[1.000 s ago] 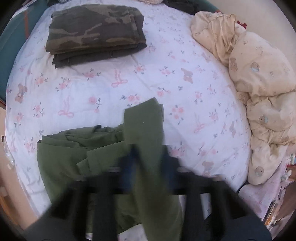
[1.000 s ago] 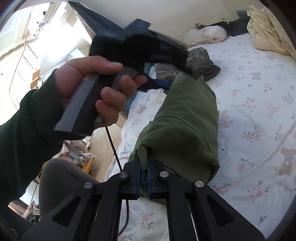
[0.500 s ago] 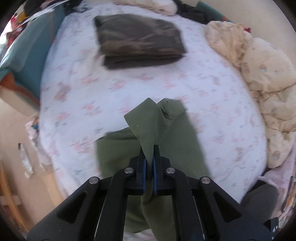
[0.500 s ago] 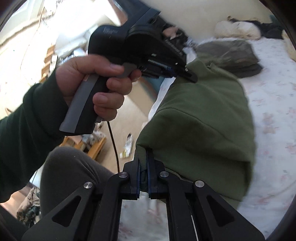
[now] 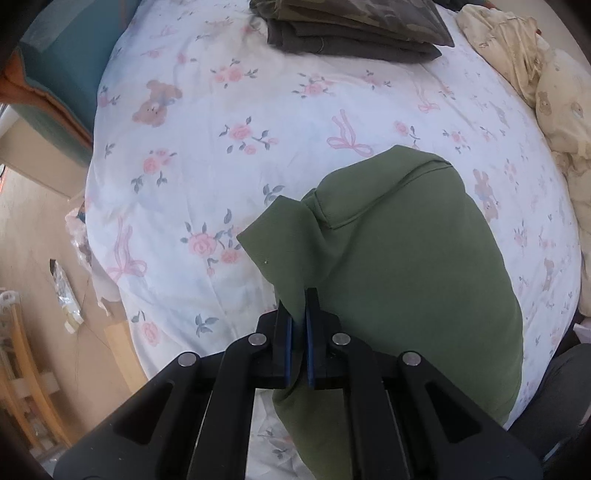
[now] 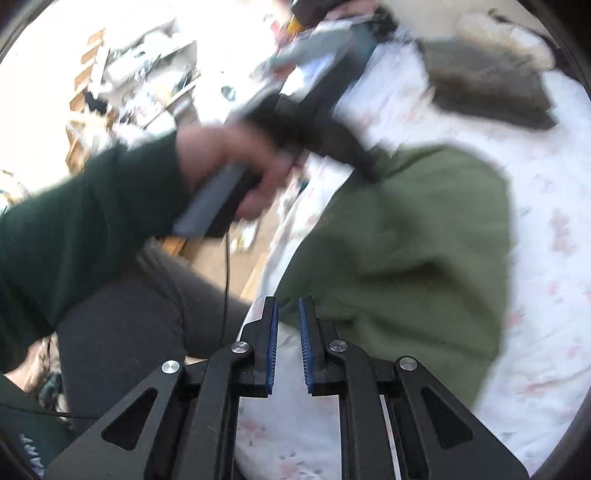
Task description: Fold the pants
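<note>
Compared with the frame one second earlier, the green pants (image 5: 406,266) no longer hang in a narrow strip between the two tools; they now lie doubled over on the bed (image 5: 221,122), and the folded camouflage pile (image 5: 354,26) sits higher in the left wrist view. The right hand-held gripper (image 6: 287,314), which then pinched a fold of green cloth, now has nothing between its blue pads (image 6: 274,339).

Left wrist view: the pants form a broad green mound on the floral, bear-printed sheet, directly ahead and to the right of the left hand-held gripper (image 5: 299,306). One upturned corner with a stitched hem rises into the tool. Its jaws are nearly closed, pinching that corner of green fabric.

Right wrist view (blurred): the pants lie just beyond and to the right of the right hand-held gripper, near the bed's edge. Its jaws are opening, a narrow gap showing white sheet between them, with the green cloth just past the tips. A person's left hand (image 6: 229,166), in a dark green sleeve (image 6: 81,206), holds the other tool's grip above the pants.
</note>
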### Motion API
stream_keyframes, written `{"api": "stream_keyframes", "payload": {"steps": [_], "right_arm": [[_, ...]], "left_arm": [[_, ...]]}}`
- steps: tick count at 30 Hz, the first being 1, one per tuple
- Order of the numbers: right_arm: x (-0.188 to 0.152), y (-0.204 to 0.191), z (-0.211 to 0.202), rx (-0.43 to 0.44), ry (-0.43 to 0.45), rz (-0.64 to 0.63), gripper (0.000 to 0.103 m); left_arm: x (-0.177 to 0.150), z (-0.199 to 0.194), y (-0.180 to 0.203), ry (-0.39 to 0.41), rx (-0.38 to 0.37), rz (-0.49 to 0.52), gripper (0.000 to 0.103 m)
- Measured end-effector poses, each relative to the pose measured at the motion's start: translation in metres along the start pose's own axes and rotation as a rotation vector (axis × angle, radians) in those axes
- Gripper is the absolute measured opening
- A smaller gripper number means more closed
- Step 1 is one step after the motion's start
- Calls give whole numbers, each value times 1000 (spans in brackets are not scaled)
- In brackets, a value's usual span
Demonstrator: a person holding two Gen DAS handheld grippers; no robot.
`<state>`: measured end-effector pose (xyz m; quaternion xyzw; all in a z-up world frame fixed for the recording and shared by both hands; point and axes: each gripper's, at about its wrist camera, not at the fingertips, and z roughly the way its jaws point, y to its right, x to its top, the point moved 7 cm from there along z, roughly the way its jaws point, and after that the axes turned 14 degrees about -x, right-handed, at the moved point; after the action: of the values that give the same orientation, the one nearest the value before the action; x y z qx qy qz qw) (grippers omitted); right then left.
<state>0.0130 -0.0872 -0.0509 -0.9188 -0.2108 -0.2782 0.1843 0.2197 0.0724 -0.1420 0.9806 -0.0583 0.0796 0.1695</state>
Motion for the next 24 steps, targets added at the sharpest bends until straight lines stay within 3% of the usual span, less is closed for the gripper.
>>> {"api": "stream_keyframes", "payload": {"steps": [2, 5, 8, 10, 12, 14, 19, 21, 24], "right_arm": [[12, 25, 13, -115, -12, 44, 14], [16, 51, 45, -211, -55, 87, 14], [-13, 53, 88, -134, -276, 146, 11], [-39, 46, 103, -133, -396, 99, 4], [-54, 42, 99, -170, -373, 38, 4], [-53, 39, 82, -128, -318, 65, 9], [-22, 45, 26, -18, -127, 170, 11], [-9, 64, 19, -74, -69, 207, 12], [-8, 88, 45, -158, -117, 251, 12]], "left_arm": [[1, 0, 0, 1, 5, 4, 5], [0, -2, -1, 6, 9, 16, 5], [0, 2, -6, -3, 42, 18, 8], [-4, 6, -13, -20, 70, 7, 10], [-6, 6, -17, -32, 80, -10, 14], [-6, -3, -15, -20, 95, -3, 18], [3, -48, 6, 138, 224, 133, 30], [4, -57, 22, 186, 199, 187, 33], [0, -37, 48, 139, 14, 220, 33]]}}
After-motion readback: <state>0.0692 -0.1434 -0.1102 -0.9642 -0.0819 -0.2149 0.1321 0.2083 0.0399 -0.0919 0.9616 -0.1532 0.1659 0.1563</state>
